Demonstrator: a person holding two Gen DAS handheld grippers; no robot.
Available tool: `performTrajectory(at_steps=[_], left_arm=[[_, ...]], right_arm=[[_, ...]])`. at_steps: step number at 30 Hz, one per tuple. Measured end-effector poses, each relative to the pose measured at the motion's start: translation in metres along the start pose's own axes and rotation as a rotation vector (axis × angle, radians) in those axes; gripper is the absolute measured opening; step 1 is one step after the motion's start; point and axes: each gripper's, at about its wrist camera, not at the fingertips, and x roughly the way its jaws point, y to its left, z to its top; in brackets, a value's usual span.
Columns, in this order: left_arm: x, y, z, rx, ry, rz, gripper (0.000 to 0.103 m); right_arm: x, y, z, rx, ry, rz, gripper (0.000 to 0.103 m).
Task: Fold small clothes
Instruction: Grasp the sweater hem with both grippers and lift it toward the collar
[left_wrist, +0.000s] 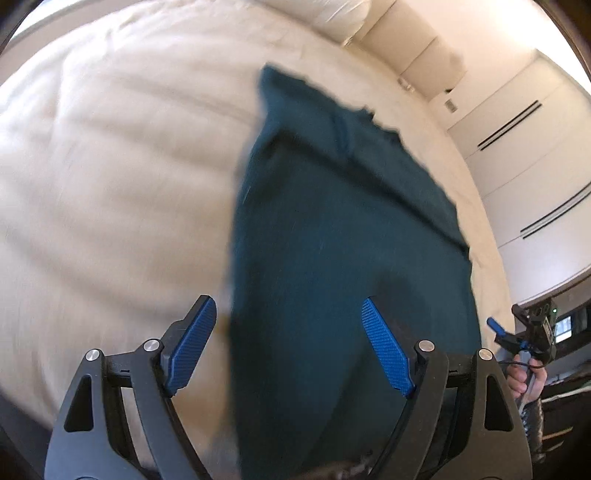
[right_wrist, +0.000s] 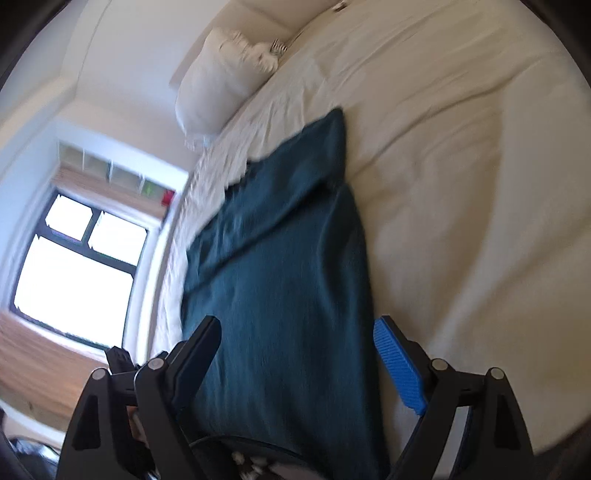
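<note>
Left gripper (left_wrist: 288, 347) nearest lens, blue pads spread wide, nothing pinched; cloth's left edge runs between the fingers but neither pad presses it. Right gripper (right_wrist: 299, 365) likewise wide apart, hovering over the cloth's near end, nothing held. From the left wrist view, also seen beyond the cloth's right edge, gripped by a hand (left_wrist: 524, 380).

Teal cloth (left_wrist: 332, 229) spread flat on the bed (left_wrist: 110, 184), long axis running away from both cameras, near end under the grippers, far end toward the pillow (right_wrist: 218, 92). Folded over at least once, by the look of the layered seam across its upper part. Ragged far hem. Garment type hard to tell through motion blur.

Handling, as judgement: light, soft, limp knit; will drape and sag when lifted, no stiffness to hold a crease alone. Not slippery on the sheet, not fragile. Best grab points: the two near corners, one per gripper, pinching all layers together so the fold stays aligned; then carry toward the far hem.

Beyond the cloth: cream sheet with wrinkles, pillow at the head, window (right_wrist: 74, 266) left of the bed, wardrobe panels (left_wrist: 517, 147) right of it.

No brand, label or readable writing visible anywhere.
</note>
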Motion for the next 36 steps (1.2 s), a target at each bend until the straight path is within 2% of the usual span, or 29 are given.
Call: performTrajectory(at_steps=[3, 7, 16, 19, 21, 24, 28, 32, 36], left_arm=[[-0.015, 0.007, -0.028, -0.005, 0.010, 0.004, 0.081], [-0.033, 0.011, -0.050, 0.012, 0.041, 0.015, 0.081], [-0.035, 0.019, -0.087, 0.005, 0.145, 0.023, 0.079], [-0.023, 0.017, -0.089, 0.004, 0.174, 0.023, 0.062], [-0.016, 0.014, -0.093, 0.020, 0.199, 0.018, 0.046], [-0.004, 0.010, -0.093, 0.037, 0.225, 0.018, 0.033], [0.002, 0.008, -0.095, 0.048, 0.239, 0.007, 0.032], [0.006, 0.009, -0.096, 0.055, 0.255, -0.007, 0.022], [0.006, 0.012, -0.097, 0.056, 0.268, -0.026, 0.015]], right_arm=[[-0.009, 0.005, -0.023, -0.044, 0.041, -0.026, 0.088], [-0.014, 0.001, -0.048, -0.059, 0.091, -0.053, 0.087], [-0.013, -0.005, -0.073, -0.024, 0.142, -0.068, 0.085], [-0.008, -0.007, -0.076, -0.014, 0.170, -0.103, 0.083], [-0.008, -0.010, -0.078, -0.004, 0.181, -0.112, 0.082], [-0.010, -0.013, -0.080, 0.000, 0.192, -0.137, 0.081], [-0.010, -0.017, -0.084, -0.001, 0.237, -0.174, 0.081], [-0.002, -0.022, -0.088, 0.003, 0.293, -0.210, 0.075], [0.009, -0.024, -0.097, -0.011, 0.389, -0.244, 0.070]])
